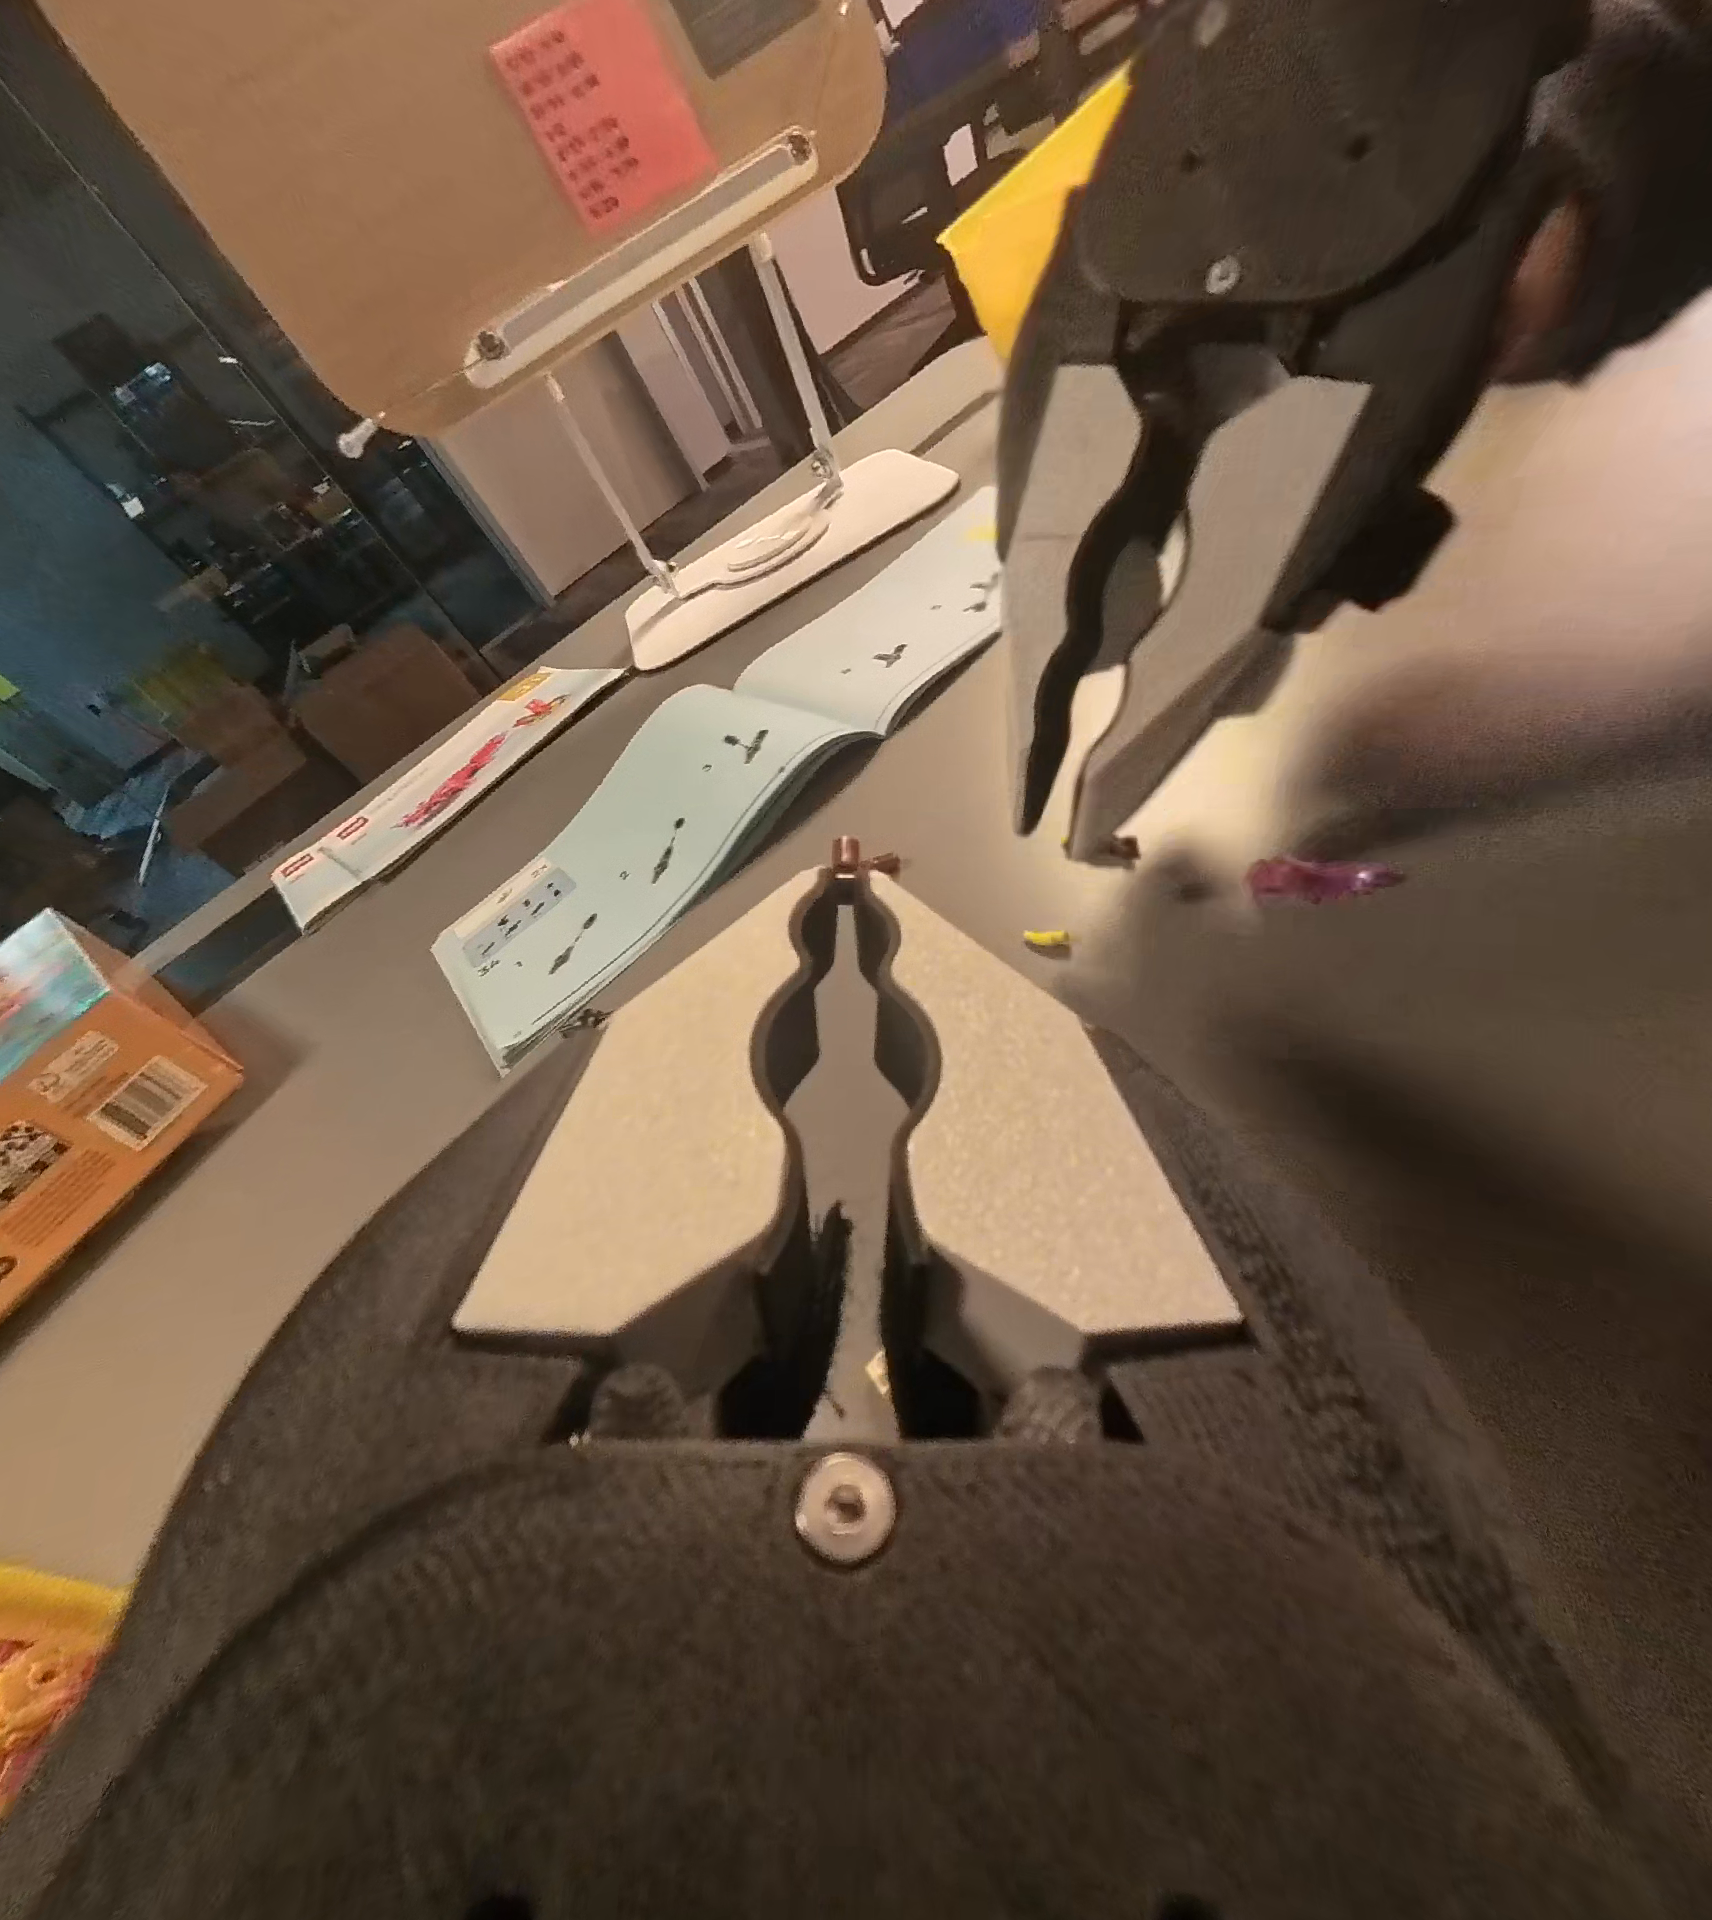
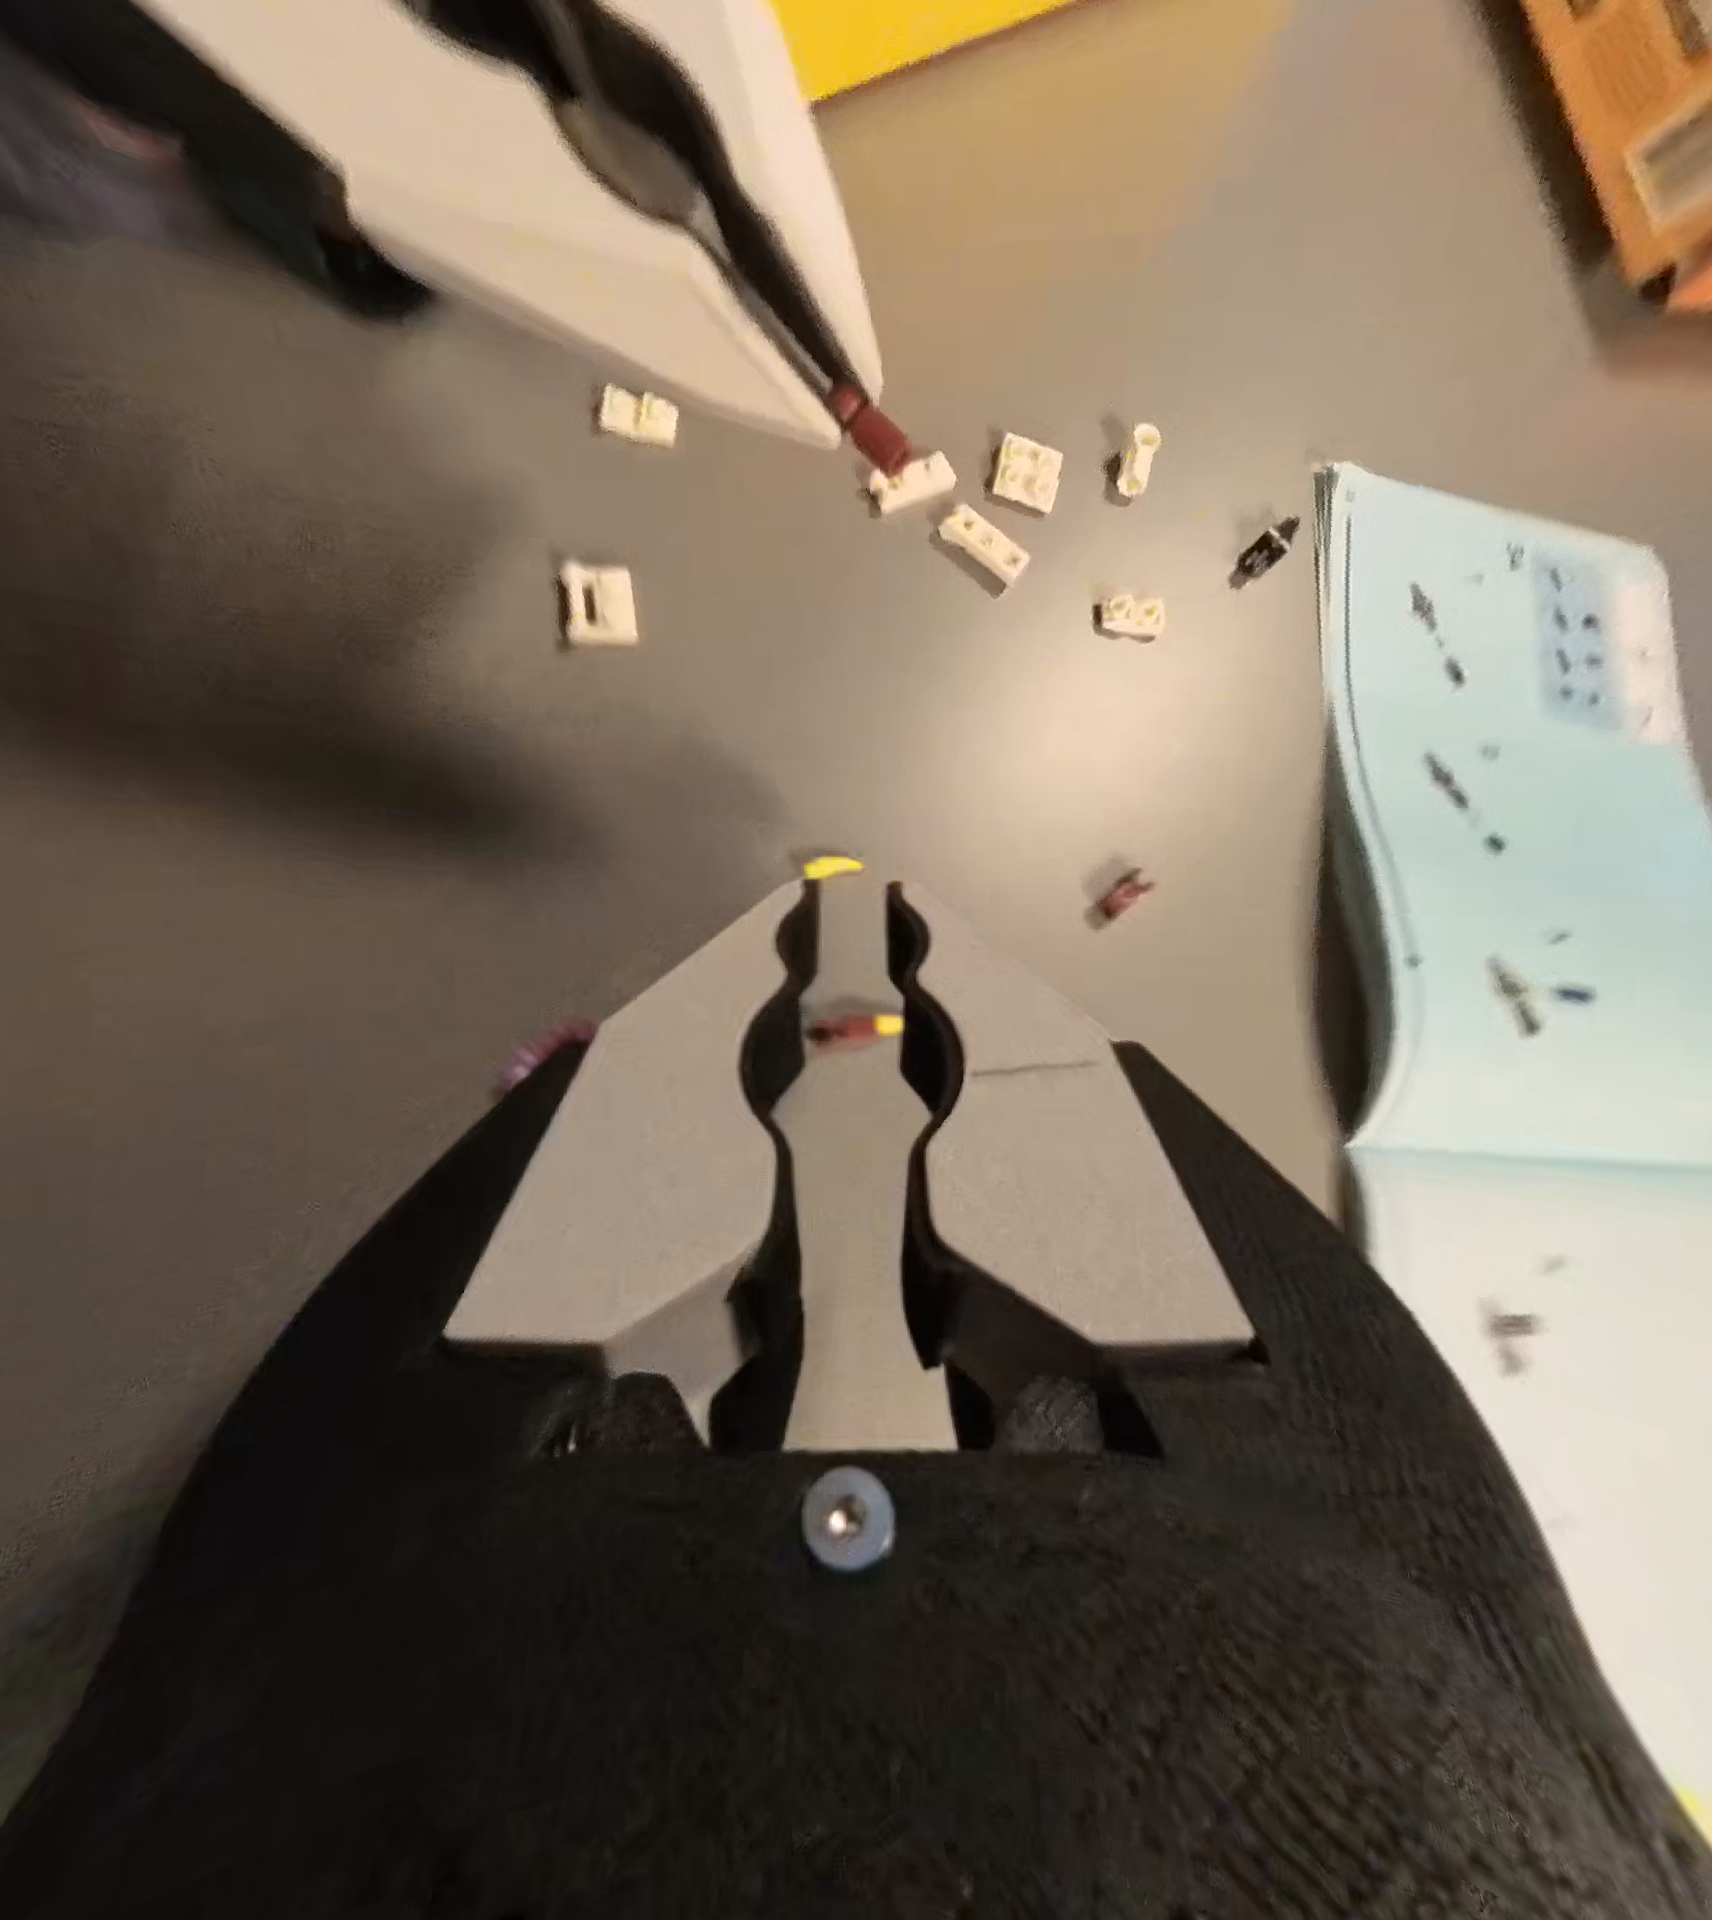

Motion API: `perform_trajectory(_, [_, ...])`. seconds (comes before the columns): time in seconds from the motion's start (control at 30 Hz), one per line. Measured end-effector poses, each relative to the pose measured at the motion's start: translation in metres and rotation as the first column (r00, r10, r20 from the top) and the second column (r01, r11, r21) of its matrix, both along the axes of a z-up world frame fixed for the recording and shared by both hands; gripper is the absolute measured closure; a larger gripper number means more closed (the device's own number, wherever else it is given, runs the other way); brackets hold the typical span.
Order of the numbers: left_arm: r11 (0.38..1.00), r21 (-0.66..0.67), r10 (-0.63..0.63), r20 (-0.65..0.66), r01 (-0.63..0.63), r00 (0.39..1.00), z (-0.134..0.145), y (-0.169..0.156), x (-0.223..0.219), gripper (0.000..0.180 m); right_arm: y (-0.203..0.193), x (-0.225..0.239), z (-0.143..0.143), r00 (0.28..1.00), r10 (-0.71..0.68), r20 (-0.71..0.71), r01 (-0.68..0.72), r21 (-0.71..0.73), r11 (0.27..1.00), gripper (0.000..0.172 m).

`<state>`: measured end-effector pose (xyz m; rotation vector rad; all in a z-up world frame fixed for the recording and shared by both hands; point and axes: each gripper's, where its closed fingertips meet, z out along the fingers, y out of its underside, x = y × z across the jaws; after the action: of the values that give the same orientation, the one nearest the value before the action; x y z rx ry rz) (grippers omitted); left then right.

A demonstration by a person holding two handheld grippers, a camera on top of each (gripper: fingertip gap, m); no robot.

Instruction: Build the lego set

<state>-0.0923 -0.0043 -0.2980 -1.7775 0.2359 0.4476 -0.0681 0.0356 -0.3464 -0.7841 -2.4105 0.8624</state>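
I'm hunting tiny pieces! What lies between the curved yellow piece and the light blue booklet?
One small dark red piece, lying loose on the grey table; the right wrist view shows it.

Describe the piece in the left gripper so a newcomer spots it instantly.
Start at the open pale-blue booklet on the grey table. Beside it, the left gripper pinches a small reddish-brown piece at its fingertips; unlike the loose pieces, it is off the table.

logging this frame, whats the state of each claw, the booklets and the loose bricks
left claw: shut on a small brown piece
right claw: open, nothing gripped
blue booklet: open, lying flat
red-print booklet: closed, flat
white bricks: loose, scattered on table
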Motion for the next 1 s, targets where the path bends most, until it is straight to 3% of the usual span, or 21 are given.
perform_trajectory(0.1, [1.0, 0.011, 0.016, 0.02, -0.017, 1.0, 0.002, -0.001, -0.004, 0.178, 0.004, -0.004, -0.003, 0.975, 0.201, 0.095, -0.21, 0.099, 0.973, 0.165])
perform_trajectory(0.2, [0.999, 0.025, 0.028, 0.033, -0.029, 0.999, 0.004, -0.003, -0.006, 0.178, -0.003, -0.003, -0.011, 0.889, 0.43, 0.157, -0.454, 0.181, 0.873, 0.163])
perform_trajectory(0.3, [0.999, 0.032, 0.029, 0.045, -0.03, 0.999, 0.005, -0.004, -0.007, 0.178, -0.005, -0.001, -0.021, 0.812, 0.503, 0.296, -0.568, 0.197, 0.799, 0.161])
perform_trajectory(0.37, [0.999, 0.032, 0.023, 0.05, -0.025, 0.999, 0.005, -0.003, -0.006, 0.178, -0.002, -0.003, -0.024, 0.777, 0.511, 0.368, -0.602, 0.196, 0.774, 0.16])
perform_trajectory(0.63, [1.0, 0.022, 0.004, 0.058, -0.006, 0.998, 0.003, -0.002, -0.003, 0.178, -0.017, -0.005, -0.023, 0.698, 0.602, 0.388, -0.687, 0.125, 0.716, 0.16])
perform_trajectory(1.0, [1.0, 0.001, -0.003, 0.059, 0.003, 0.998, -0.001, -0.001, -0.002, 0.178, -0.014, 0.0, -0.025, 0.727, 0.584, 0.362, -0.651, 0.093, 0.753, 0.165])
